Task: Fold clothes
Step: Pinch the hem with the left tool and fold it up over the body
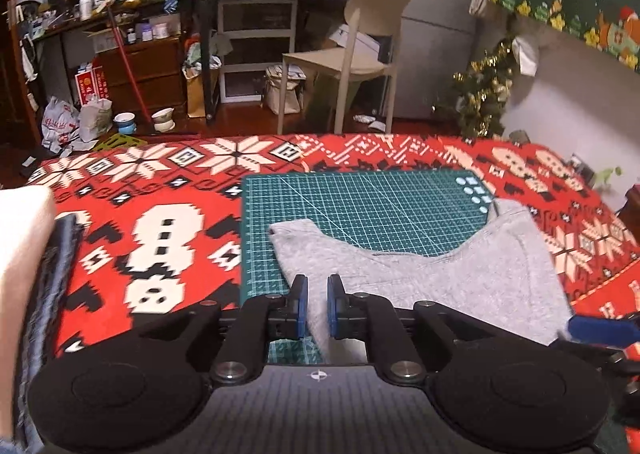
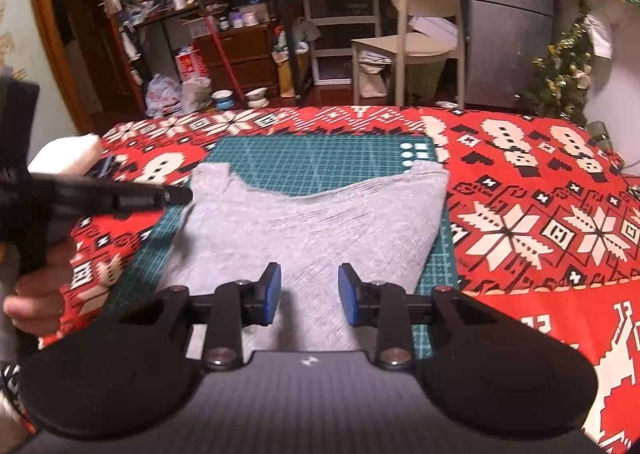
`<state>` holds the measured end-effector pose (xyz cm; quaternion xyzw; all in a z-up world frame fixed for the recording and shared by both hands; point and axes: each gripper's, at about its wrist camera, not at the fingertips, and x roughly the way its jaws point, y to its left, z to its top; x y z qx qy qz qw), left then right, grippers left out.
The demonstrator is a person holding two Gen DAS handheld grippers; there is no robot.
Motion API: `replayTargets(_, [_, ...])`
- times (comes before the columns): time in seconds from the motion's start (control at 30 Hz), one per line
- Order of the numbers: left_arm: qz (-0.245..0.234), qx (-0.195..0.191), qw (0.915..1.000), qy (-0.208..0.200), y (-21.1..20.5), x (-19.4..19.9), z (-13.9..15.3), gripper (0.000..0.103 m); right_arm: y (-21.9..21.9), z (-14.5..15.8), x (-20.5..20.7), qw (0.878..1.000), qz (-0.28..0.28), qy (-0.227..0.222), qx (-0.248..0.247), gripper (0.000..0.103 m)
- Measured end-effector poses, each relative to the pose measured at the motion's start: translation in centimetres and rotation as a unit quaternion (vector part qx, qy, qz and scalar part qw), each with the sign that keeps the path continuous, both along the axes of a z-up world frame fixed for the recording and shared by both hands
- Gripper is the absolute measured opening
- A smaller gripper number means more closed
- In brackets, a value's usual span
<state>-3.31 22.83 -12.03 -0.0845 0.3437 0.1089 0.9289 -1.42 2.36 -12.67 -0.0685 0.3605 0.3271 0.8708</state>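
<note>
A grey sleeveless top [image 1: 460,274] [image 2: 312,221] lies flat on a green cutting mat [image 1: 360,205] [image 2: 320,161], its neckline facing away from me. My left gripper [image 1: 318,282] hangs over the top's left edge just below a strap. Only a narrow gap separates its blue pads, and grey cloth shows through that gap without being pinched. From the right wrist view its dark fingertips [image 2: 176,195] reach in beside the strap, with a hand [image 2: 36,306] on its handle. My right gripper [image 2: 309,274] stands open over the top's near part, nothing between the pads.
The mat rests on a red, white and black patterned blanket [image 1: 160,221] [image 2: 540,213]. White folded fabric [image 1: 20,234] [image 2: 68,153] and a dark blue cloth [image 1: 60,254] lie at the left edge. Beyond the far edge stand a beige chair [image 1: 360,53] and a small Christmas tree [image 1: 484,93].
</note>
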Motion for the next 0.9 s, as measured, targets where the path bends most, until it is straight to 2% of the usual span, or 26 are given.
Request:
replayTargets(0.1, [-0.022,-0.006,0.9997,-0.004,-0.5,-2.5,0.7,0.01,0.3,-0.2,-1.4,1.0,0.023,-0.002,-0.012,0.034])
replayTargets(0.2, [-0.059,0.0,0.9982,0.006,-2.0,-4.6,0.6,0.01,0.4,-0.6,-2.6,0.999,0.036,0.005,-0.018,0.029])
replayTargets(0.37, [-0.123,0.053,0.9904,0.033,-5.8,-6.2,-1.2,0.01,-0.1,-1.0,-3.5,0.999,0.031,0.019,-0.022,0.028])
replayTargets(0.53, [-0.15,0.098,0.9833,0.031,-8.3,-6.0,-2.2,0.01,-1.0,-0.2,-3.8,0.999,0.025,0.009,-0.021,0.029])
replayTargets(0.63, [-0.166,0.113,0.9794,0.028,-8.6,-5.8,-2.4,0.01,-1.5,-0.1,-3.7,0.999,0.022,0.014,-0.021,0.029])
replayTargets(0.8, [-0.205,0.158,0.9655,0.026,-10.0,-6.2,-2.7,0.01,-1.7,-0.3,-4.0,0.999,0.027,0.019,-0.023,0.029])
replayTargets(0.83, [-0.212,0.171,0.9618,0.024,-10.4,-6.4,-2.8,0.014,-1.7,-0.3,-4.1,0.999,0.029,0.02,-0.024,0.029])
replayTargets(0.9, [-0.221,0.197,0.955,0.022,-11.0,-6.5,-3.2,0.016,-1.6,-0.5,-4.1,0.999,0.03,0.021,-0.026,0.029])
